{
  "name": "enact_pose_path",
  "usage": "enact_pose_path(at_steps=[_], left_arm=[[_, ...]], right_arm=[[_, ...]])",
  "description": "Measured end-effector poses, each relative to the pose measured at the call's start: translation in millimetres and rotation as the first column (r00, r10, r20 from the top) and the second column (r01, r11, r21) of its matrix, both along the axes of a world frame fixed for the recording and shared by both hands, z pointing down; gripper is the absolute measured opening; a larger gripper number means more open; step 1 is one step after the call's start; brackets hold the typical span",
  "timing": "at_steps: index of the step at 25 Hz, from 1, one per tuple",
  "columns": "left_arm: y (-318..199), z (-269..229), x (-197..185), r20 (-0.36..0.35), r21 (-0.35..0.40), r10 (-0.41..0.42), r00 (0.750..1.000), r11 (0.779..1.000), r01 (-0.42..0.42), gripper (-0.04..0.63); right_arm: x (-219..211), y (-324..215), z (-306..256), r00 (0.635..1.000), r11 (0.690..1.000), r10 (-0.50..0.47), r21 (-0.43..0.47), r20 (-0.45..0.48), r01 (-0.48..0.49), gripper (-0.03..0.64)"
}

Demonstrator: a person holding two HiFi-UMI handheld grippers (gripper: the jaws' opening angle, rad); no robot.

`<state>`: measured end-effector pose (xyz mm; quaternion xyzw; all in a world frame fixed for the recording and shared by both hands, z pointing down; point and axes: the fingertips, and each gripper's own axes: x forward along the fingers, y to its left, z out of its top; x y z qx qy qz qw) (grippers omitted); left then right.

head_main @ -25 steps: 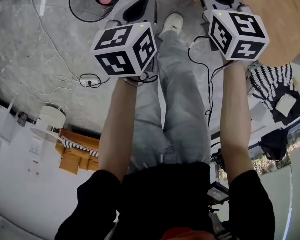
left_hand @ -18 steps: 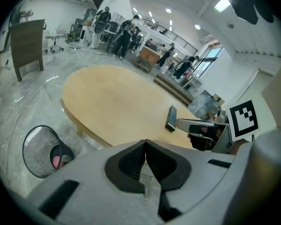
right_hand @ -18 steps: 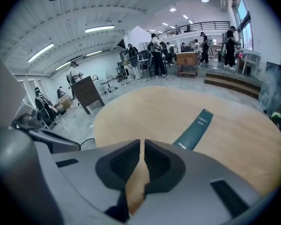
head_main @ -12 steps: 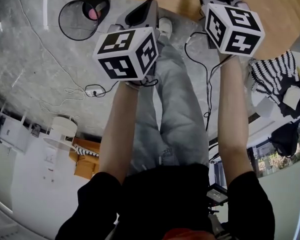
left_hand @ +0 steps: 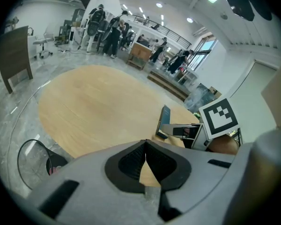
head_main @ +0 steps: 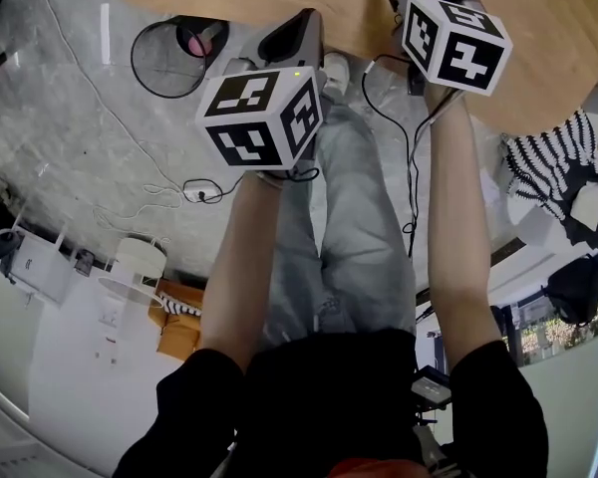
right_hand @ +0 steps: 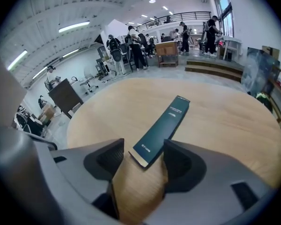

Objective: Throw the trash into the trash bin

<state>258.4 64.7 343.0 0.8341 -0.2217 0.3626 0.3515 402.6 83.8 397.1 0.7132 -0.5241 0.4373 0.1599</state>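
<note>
A long dark teal box [right_hand: 162, 128] lies flat on the round wooden table [right_hand: 215, 121]. Its near end sits between the jaws of my right gripper [right_hand: 143, 149], which are opening; the pads stand clear of the box on both sides. My left gripper [left_hand: 145, 144] is shut and holds nothing, hovering at the table's edge [left_hand: 84, 111]. From there the box [left_hand: 165, 121] and the right gripper's marker cube [left_hand: 218, 118] show to the right. The black wire trash bin [head_main: 138, 48], with something pink inside, stands on the floor left of the left gripper [head_main: 291, 36].
Cables [head_main: 204, 189] trail over the grey marble floor. The person's legs and a white shoe [head_main: 337, 68] are under the table edge. A white stool [head_main: 140, 262] and a striped cloth [head_main: 548, 162] lie at the sides. People stand far behind the table.
In the head view both grippers have moved forward to the table, the right one now over its top. The table and bin have slid further into view.
</note>
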Motion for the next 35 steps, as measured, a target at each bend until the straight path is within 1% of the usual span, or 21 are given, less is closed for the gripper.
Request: enact_pose_path(at_steps=[5, 11, 16, 21, 23, 25, 30, 31, 32, 33, 34, 35], left_arm=[[-13.9, -0.3, 1.2, -0.004, 0.002, -0.020, 1.000, 1.000, 0.020, 0.009], [-19.9, 5.7, -10.6, -0.016, -0.018, -0.054, 0.998, 0.998, 0.054, 0.009], [-32.6, 10.4, -40.0, -0.006, -0.028, -0.112, 0.994, 0.993, 0.111, 0.009], [-59.2, 15.0, -82.0, 0.007, -0.029, -0.187, 0.982, 0.982, 0.187, 0.009], [-66.4, 16.3, -95.8, 0.010, -0.029, -0.217, 0.976, 0.976, 0.217, 0.009], [-69.6, 17.9, -104.2, 0.009, -0.032, -0.235, 0.972, 0.971, 0.235, 0.009], [-69.3, 19.5, -116.2, 0.008, -0.043, -0.237, 0.971, 0.970, 0.238, 0.009], [-69.5, 19.8, -118.4, 0.007, -0.044, -0.237, 0.971, 0.970, 0.237, 0.009], [-69.9, 20.1, -121.0, 0.008, -0.045, -0.237, 0.971, 0.970, 0.237, 0.009], [-70.6, 20.4, -123.9, 0.008, -0.046, -0.238, 0.971, 0.970, 0.238, 0.009], [-72.1, 20.4, -126.7, 0.008, -0.046, -0.240, 0.971, 0.970, 0.241, 0.009], [-74.0, 20.1, -129.5, 0.007, -0.045, -0.243, 0.970, 0.969, 0.243, 0.009]], right_arm=[[7.5, -10.7, 7.5, 0.998, 0.997, 0.062, -0.042, 0.013, -0.061, 0.230], [16.5, -17.2, 12.9, 0.995, 0.992, 0.075, -0.098, -0.066, -0.082, 0.229], [20.0, -17.9, 17.6, 0.991, 0.987, 0.086, -0.125, -0.104, -0.099, 0.230], [17.5, -20.9, 21.6, 0.986, 0.981, 0.130, -0.130, -0.104, -0.143, 0.229], [14.6, -23.6, 21.5, 0.987, 0.983, 0.122, -0.124, -0.109, -0.135, 0.227], [9.5, -28.2, 20.9, 0.990, 0.987, 0.090, -0.123, -0.108, -0.103, 0.216], [-15.1, -46.9, 18.7, 0.996, 0.993, 0.020, -0.115, -0.082, -0.030, 0.187], [-20.6, -50.2, 18.1, 0.997, 0.993, 0.012, -0.112, -0.079, -0.021, 0.177], [-25.8, -52.5, 17.5, 0.997, 0.994, 0.010, -0.110, -0.080, -0.018, 0.125], [-30.7, -53.9, 17.5, 0.996, 0.994, 0.006, -0.111, -0.086, -0.015, 0.030], [-35.5, -55.4, 18.1, 0.995, 0.993, -0.006, -0.116, -0.096, -0.006, 0.009], [-40.0, -57.1, 18.7, 0.993, 0.992, -0.025, -0.123, -0.113, 0.011, 0.011]])
